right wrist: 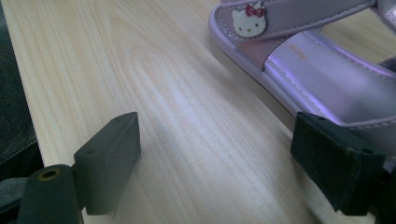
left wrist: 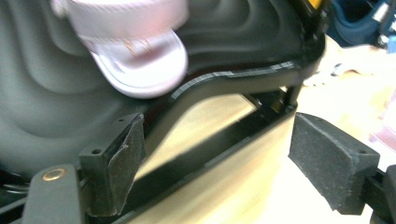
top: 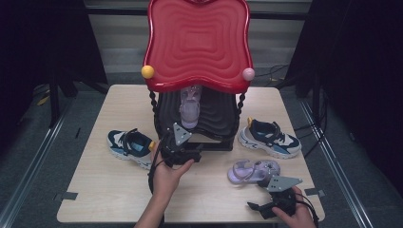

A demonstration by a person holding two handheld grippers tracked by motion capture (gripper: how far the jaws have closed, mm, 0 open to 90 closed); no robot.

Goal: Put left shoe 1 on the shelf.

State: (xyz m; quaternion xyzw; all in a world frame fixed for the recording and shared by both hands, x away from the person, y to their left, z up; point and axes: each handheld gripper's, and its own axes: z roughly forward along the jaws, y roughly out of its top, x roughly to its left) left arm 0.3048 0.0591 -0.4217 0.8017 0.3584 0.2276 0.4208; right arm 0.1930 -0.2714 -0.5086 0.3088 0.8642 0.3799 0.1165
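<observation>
Two claws [top: 183,154] [top: 266,209] gaping empty, pale wood table [top: 104,190], grey floor [top: 43,156], dark curtains [top: 361,57]

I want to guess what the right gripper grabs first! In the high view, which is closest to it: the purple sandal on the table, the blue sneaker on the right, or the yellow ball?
From the right gripper:
1. Purple sandal, just above it.
2. Blue sneaker, right side, farther back.
3. Yellow ball, far left corner of the red shelf.

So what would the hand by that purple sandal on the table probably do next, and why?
Probably ease the right gripper forward onto the purple sandal on the table: its jaws stand open and empty just short of it, while the matching sandal already sits on the rack's lower shelf.
</observation>
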